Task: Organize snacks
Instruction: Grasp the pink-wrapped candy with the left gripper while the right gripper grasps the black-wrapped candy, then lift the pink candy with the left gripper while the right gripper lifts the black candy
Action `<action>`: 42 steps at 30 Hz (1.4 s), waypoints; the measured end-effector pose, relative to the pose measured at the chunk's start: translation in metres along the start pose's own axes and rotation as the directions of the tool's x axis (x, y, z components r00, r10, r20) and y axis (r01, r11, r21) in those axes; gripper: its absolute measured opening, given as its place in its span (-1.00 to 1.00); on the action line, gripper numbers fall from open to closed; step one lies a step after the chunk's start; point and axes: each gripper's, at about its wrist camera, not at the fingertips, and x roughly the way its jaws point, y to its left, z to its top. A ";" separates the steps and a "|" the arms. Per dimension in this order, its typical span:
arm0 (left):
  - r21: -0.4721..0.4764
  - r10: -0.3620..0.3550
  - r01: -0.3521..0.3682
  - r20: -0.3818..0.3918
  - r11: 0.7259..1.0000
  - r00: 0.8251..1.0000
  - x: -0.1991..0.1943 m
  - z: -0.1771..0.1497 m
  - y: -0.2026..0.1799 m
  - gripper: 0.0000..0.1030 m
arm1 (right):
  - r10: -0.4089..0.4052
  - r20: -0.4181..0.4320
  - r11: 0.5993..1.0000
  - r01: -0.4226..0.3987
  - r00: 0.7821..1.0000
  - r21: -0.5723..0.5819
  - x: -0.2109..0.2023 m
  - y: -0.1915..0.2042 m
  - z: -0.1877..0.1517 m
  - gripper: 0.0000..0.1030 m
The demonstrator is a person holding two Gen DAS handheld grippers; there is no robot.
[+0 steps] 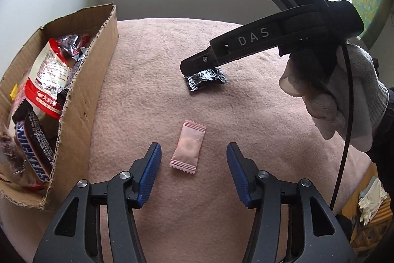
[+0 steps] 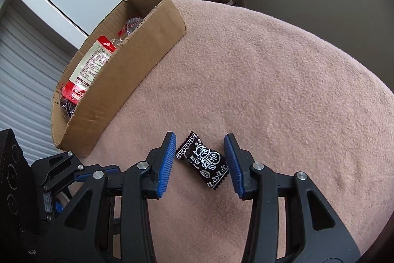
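Left gripper (image 1: 193, 155) fingers straddle a small pink candy sachet (image 1: 187, 147), untouching; right gripper (image 2: 200, 159) fingers bracket a black foil-wrapped candy (image 2: 203, 159), not pressing it.

We see our right gripper (image 2: 200, 149) low over a pinkish-brown fleece cloth (image 2: 283, 80), its two blue ribbed pads (image 2: 167, 164) standing apart. Between them lies a small black foil candy packet with white printing (image 2: 203, 159), flat on the cloth and turned diagonally; whether either pad touches it we cannot tell. Toward ten o'clock from the packet sits an open brown corrugated cardboard box (image 2: 138, 61), well apart from it, holding a red-and-white printed snack bag (image 2: 92, 61) and darker wrappers. At eight o'clock part of our left gripper (image 2: 61, 171) shows.
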 end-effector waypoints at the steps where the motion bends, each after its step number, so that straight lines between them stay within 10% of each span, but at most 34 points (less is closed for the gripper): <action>1: 0.005 0.002 -0.002 -0.002 1.000 1.000 0.002 0.000 -0.001 0.02 | -0.009 0.000 1.000 0.009 1.000 -0.006 -0.001 0.000 -0.003 -0.15; 15: 0.046 0.048 -0.047 -0.015 0.998 0.999 0.010 -0.001 -0.013 -0.61 | -0.174 -0.004 0.975 0.172 0.985 -0.139 0.009 0.029 -0.009 -0.18; 21: 0.034 0.042 -0.041 -0.016 0.999 0.999 0.011 -0.008 -0.017 -0.63 | -0.245 -0.002 0.956 0.241 0.970 -0.165 0.013 0.037 -0.010 -0.45; 42: 0.038 0.035 -0.036 0.024 0.999 0.999 -0.029 -0.009 -0.014 -0.63 | -0.292 0.058 0.949 0.296 0.955 -0.105 -0.026 0.051 -0.044 -0.48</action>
